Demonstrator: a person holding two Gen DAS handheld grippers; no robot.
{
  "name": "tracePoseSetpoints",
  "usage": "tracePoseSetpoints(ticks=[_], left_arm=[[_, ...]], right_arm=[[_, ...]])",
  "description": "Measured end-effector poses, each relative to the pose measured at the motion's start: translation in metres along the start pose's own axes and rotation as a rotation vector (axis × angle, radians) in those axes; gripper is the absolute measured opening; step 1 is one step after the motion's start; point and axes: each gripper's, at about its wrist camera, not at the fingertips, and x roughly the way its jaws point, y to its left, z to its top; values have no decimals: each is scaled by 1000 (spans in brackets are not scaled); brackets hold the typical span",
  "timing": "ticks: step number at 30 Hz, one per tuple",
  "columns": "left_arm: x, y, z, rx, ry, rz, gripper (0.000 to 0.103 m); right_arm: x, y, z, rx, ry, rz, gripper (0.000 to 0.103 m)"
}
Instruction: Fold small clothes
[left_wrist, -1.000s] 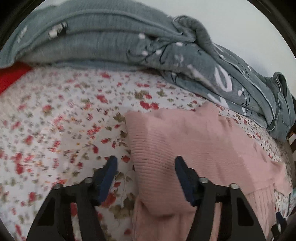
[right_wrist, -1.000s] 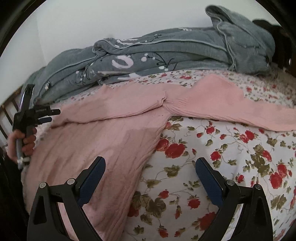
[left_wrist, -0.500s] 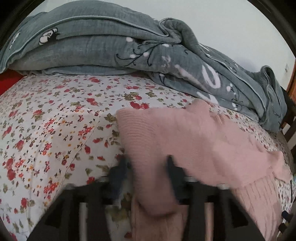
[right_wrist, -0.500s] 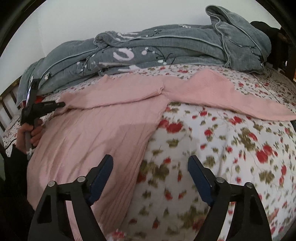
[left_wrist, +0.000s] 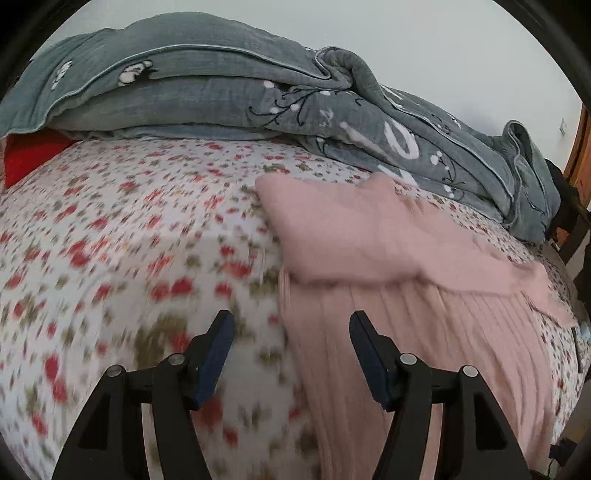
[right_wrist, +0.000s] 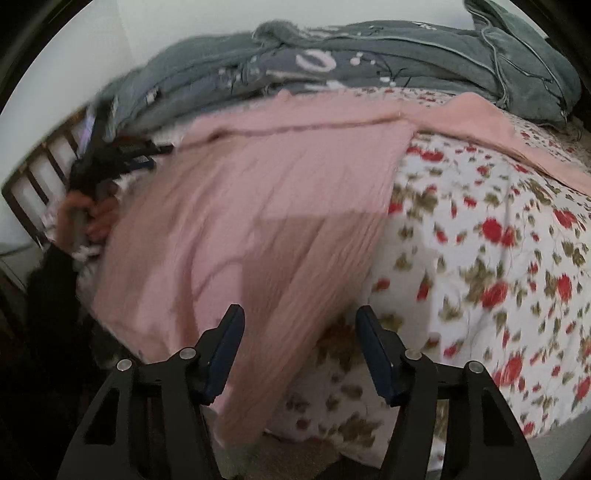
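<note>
Pink knitwear, a ribbed sweater (left_wrist: 424, 332), lies spread flat on my flowered bedsheet (left_wrist: 129, 240); its body runs lengthwise from the near bed edge up toward the bedding at the back, and one sleeve (left_wrist: 351, 236) is folded across its upper part. In the right wrist view the other sleeve (right_wrist: 517, 136) stretches off to the right. My left gripper (left_wrist: 291, 354) is opening, released, its fingers straddling the sweater's side edge without pressing it. My right gripper (right_wrist: 299, 350) is closing over the sweater's lower corner, the pads not yet gripping the cloth. A rumpled grey quilt (left_wrist: 221, 92) is heaped along the pale wall behind, with something red (left_wrist: 29, 155) beside it and a slatted bed frame (right_wrist: 33, 177) at the end.
</note>
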Motion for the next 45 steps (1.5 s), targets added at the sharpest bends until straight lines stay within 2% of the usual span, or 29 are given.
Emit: tracePoseSetpoints(ticks=[1,3,4,5,7,9,10,12,14,16,19,21,23,25,29,35,40,42,45], left_arm=[[-6,1,-6,-3,1,2,63],[-18,0,-18,-10,1,0,63],[-24,-1,-23,-10,1,0,63],[-30,-1,-28,-9,3,6,63],[-39,-4,-35,-8,4,13,63],[-52,-5,-44,-8,-2,13,63],[-57,-6,-48,-11,-4,12,63],[-66,-8,-54,-17,10,2,63],[-72,-13,-53,-10,13,7,63],[-78,-19,-51,-3,0,14,63],[-86,-33,-46,33,-21,19,66],[-86,-45,-43,73,-39,38,68],[-80,-55,-40,95,-42,53,68],[-73,-63,-37,98,-35,49,68],[-54,-79,-34,116,-37,70,68],[-20,-88,-28,105,-26,127,68],[6,-87,-33,111,10,156,69],[6,-84,-39,97,-27,140,71],[8,-83,-39,78,-36,134,74]], right_arm=[[1,1,-4,0,3,-13,51],[0,2,-11,3,-1,-24,31],[0,4,-14,-1,-8,-22,9],[-3,5,-15,-4,-22,-26,6],[-22,6,-20,-9,-104,-60,5],[-38,-2,-21,16,-173,-56,5],[-49,-9,-25,47,-201,-48,5],[-51,-17,-31,72,-197,-42,5],[-37,-22,-39,87,-142,-67,5],[-21,-23,-46,94,-62,-55,5],[-31,-21,-46,66,-84,-45,9],[-46,-27,-44,69,-131,-32,17],[-63,-41,-36,86,-203,-68,47],[-77,-60,-27,108,-267,-132,55],[-93,-119,-3,184,-346,-277,55],[-98,-199,26,287,-406,-377,55],[-89,-248,46,348,-426,-410,55],[-83,-263,53,373,-414,-388,55],[-70,-280,61,403,-389,-368,55]])
